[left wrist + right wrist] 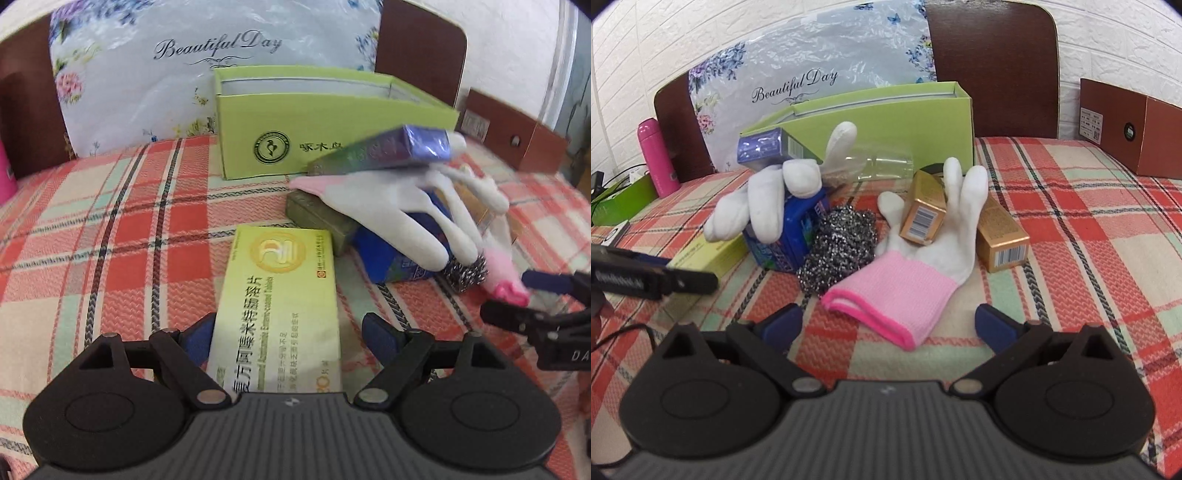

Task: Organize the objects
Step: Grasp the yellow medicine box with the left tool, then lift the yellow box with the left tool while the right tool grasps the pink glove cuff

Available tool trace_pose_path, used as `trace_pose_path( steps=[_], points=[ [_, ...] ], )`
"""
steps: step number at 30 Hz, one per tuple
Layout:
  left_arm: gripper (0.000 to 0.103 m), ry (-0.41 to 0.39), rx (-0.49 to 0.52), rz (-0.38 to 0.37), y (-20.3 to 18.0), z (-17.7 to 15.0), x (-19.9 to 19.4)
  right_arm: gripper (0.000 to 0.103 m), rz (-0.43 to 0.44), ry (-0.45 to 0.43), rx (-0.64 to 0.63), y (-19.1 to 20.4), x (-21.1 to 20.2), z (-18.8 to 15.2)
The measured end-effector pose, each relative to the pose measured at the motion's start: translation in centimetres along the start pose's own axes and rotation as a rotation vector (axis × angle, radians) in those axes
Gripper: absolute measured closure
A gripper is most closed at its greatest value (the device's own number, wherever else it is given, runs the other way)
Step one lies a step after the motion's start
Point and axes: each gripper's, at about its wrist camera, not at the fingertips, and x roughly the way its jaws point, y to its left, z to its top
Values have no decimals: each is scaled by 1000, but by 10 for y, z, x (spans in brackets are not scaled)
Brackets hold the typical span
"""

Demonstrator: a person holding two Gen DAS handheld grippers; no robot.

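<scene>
1. On the plaid tablecloth (110, 236), the yellow-green medicine box (280, 295) lies flat with its near end between the spread fingers of the left gripper (286, 332); in the left wrist view the left pad sits against the box's edge and the right pad stands clear of it.
2. Just right of and beyond that box, a clutter of things lies together: a white glove (388, 199) draped over a blue carton (391, 258), with a purple box (391, 149) tilted on top and an olive-green box (317, 218) underneath.
3. In the right wrist view, a second glove with a pink cuff (897, 291) lies near the right gripper (890, 328), whose fingers are wide apart and hold nothing; the cuff end reaches between them.
4. A gold box (923, 210) rests on that glove's palm, and another gold box (1003, 236) lies just to its right.
5. A steel scouring pad (842, 243) sits between the blue carton and the pink-cuffed glove, touching both.
6. Farther back, an open green box (325, 122) stands upright, with a clear plastic cup (879, 164) lying on its side in front of it.
7. Behind all this, a floral bag reading "Beautiful Day" (207, 74) leans against a brown chair back (993, 70).
8. At the far left stands a pink bottle (657, 162); at the far right sits a brown carton (1126, 125).
</scene>
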Motion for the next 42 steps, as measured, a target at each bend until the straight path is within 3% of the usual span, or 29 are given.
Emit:
trace_pose_path(
  steps=[3,5,7,8,12,18,21,22,23,27,33,35,36,39,41,42],
  points=[
    [26,2,7,39,-12,2,0,26,-22,-10,-9,-2,1,1],
    [30,14,-20,11,-15,1,-3,73,-10,-20,-20,-6,-6,0],
    [30,22,-14,-1,-23,-4,-9,92,-12,-24,-12,-11,-13,-1],
    [30,23,-6,-2,-29,-7,-12,95,-3,-29,-10,-15,-18,-2],
    [30,33,4,-32,-47,-20,-27,96,41,-44,-36,-27,-48,-6],
    [30,36,-42,-108,-63,-39,-47,96,59,41,-128,-48,-86,-28],
    [30,28,-35,-74,-70,-42,-49,79,78,96,-96,-60,-91,-37],
    [30,30,-36,-65,-71,-41,-49,57,91,91,-72,-63,-94,-36],
    [30,30,-43,-58,-72,-40,-48,44,100,88,-50,-63,-97,-35],
    [30,26,-68,-37,-72,-32,-41,44,182,8,-16,-53,-99,-20],
    [33,18,-82,-23,-71,-28,-38,41,-4,39,-37,-39,-47,-9],
    [33,14,-67,-24,-71,-30,-38,28,-35,40,-69,-36,-35,-12],
    [32,12,-54,-23,-72,-30,-38,27,-41,29,-83,-34,-33,-14],
    [31,11,-15,4,-78,-32,-36,35,-35,11,-84,-34,-31,-17],
    [32,12,-10,4,-79,-31,-35,66,-13,5,-98,-32,-36,-18],
    [32,13,-9,1,-79,-31,-35,69,-13,9,-110,-29,-38,-17]
  ],
)
